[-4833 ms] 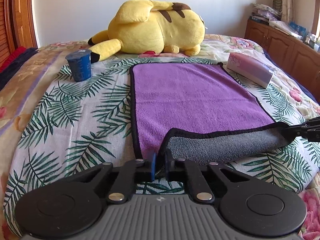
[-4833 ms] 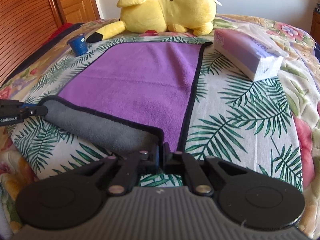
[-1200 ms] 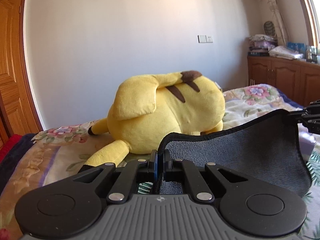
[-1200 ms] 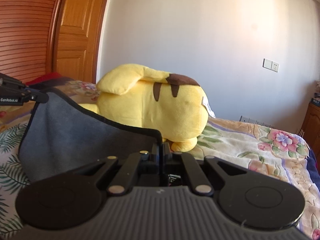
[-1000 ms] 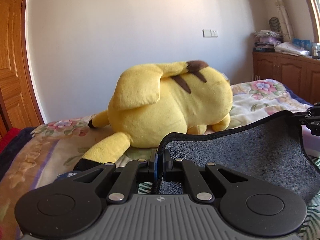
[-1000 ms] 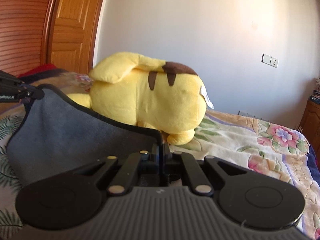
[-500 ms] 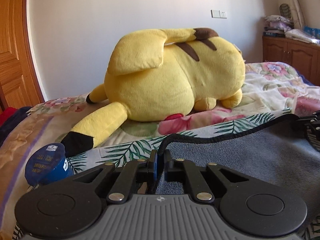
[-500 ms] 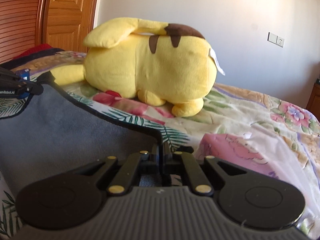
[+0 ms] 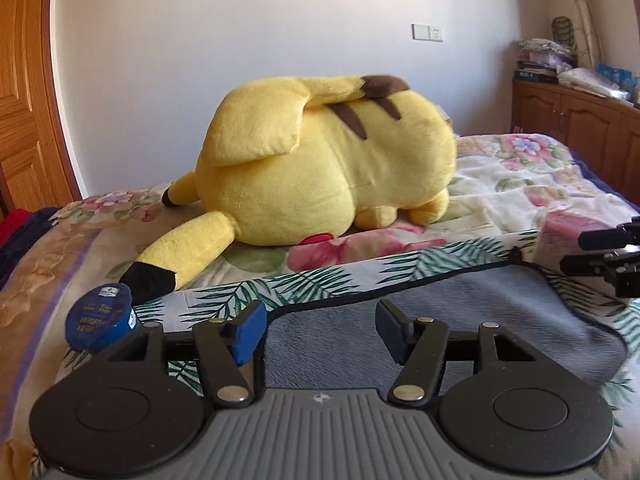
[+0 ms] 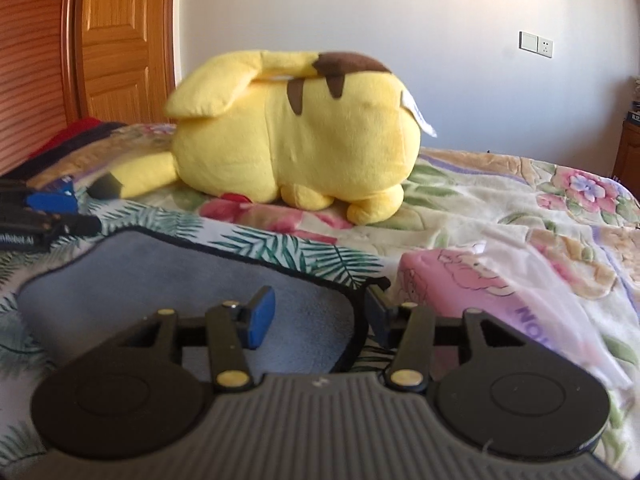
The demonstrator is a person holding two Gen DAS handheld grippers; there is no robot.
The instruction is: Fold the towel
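Observation:
The towel [image 9: 460, 316] lies folded on the bed, grey side up with a black hem; it also shows in the right wrist view [image 10: 168, 284]. My left gripper [image 9: 320, 328] is open over the towel's far left corner, holding nothing. My right gripper [image 10: 320, 308] is open over the far right corner, holding nothing. The right gripper also shows at the right edge of the left wrist view [image 9: 592, 252]. The left gripper also shows at the left edge of the right wrist view [image 10: 68, 212].
A big yellow plush toy [image 9: 320, 164] lies just beyond the towel. A blue cup [image 9: 102, 316] stands to the left. A pink tissue pack [image 10: 480, 292] lies to the right. A wooden cabinet [image 9: 576, 120] stands at far right, a wooden door [image 10: 120, 40] at left.
Both grippers carried the towel's near edge over to the far edge, lowered it onto the bed, and opened, letting the corners go.

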